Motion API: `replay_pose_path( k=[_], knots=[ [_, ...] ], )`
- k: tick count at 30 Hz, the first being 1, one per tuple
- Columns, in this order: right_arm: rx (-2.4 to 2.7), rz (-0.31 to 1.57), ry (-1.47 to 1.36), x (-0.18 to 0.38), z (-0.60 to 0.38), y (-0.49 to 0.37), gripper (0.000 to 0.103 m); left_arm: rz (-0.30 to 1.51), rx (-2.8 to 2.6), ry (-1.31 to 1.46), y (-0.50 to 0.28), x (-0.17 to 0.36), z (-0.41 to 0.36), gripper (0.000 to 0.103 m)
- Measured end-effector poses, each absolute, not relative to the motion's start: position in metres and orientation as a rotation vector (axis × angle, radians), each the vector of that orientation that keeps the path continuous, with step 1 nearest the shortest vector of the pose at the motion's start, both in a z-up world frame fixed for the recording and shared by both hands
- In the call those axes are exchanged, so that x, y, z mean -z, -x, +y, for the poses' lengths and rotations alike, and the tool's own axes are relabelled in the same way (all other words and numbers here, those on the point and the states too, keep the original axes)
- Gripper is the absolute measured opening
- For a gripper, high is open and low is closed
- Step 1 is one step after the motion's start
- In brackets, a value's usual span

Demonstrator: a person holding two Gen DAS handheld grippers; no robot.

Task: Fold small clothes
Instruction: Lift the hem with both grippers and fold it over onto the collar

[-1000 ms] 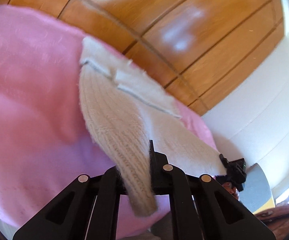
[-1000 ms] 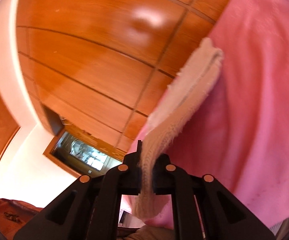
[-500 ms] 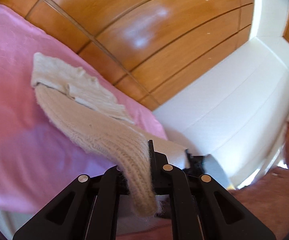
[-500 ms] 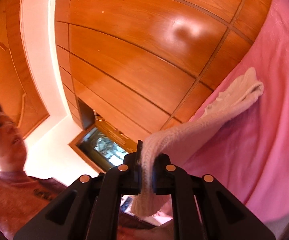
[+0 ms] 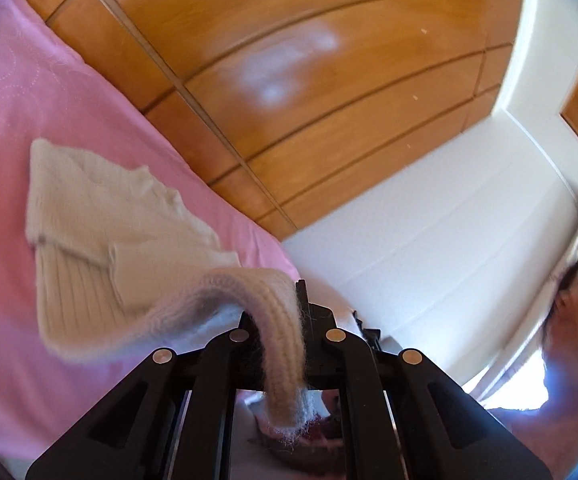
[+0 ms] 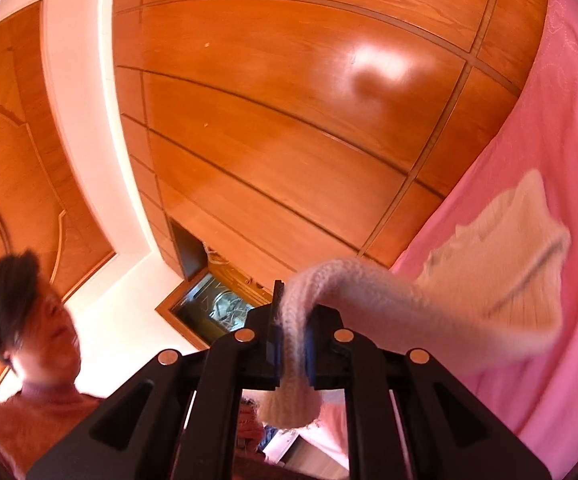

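Observation:
A small cream knitted garment [image 5: 89,232] lies partly on a pink bedspread [image 5: 29,112], its far end flat and its near edge lifted. My left gripper [image 5: 285,320] is shut on one corner of that ribbed edge, with the knit hanging down between the jaws. My right gripper [image 6: 293,320] is shut on the other corner of the knitted garment [image 6: 497,264]. From each grip the cloth arches up and then sags back toward the bedspread [image 6: 569,160]. Both grippers are raised above the bed and point about level or slightly upward.
A glossy wooden panelled wall [image 5: 289,80] rises behind the bed. A white wall [image 5: 449,220] stands to the right in the left wrist view. The person [image 6: 29,340] holding the grippers shows at the left of the right wrist view, and a dark framed opening [image 6: 209,304] lies beyond.
Both grippers have risen and tilted up, lifting the garment's near edge off the bedspread. The views now take in more wall and the person. Both grips on the knit have held.

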State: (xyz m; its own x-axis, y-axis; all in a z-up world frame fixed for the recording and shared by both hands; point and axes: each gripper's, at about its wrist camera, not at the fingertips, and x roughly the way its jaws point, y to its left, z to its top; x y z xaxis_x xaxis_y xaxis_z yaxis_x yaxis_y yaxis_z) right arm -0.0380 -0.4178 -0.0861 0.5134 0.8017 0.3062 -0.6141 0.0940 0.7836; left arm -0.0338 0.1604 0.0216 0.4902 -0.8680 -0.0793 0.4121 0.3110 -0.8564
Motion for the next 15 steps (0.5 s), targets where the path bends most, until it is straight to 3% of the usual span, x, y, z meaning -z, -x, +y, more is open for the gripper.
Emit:
replay_pose_path(
  k=[15],
  knots=[
    [-0.757,0.413,-1.221,0.139,-0.417,-0.132,0.009,0.790,0.609,0.871,-0.124,0.042,0.160,0.005]
  ],
)
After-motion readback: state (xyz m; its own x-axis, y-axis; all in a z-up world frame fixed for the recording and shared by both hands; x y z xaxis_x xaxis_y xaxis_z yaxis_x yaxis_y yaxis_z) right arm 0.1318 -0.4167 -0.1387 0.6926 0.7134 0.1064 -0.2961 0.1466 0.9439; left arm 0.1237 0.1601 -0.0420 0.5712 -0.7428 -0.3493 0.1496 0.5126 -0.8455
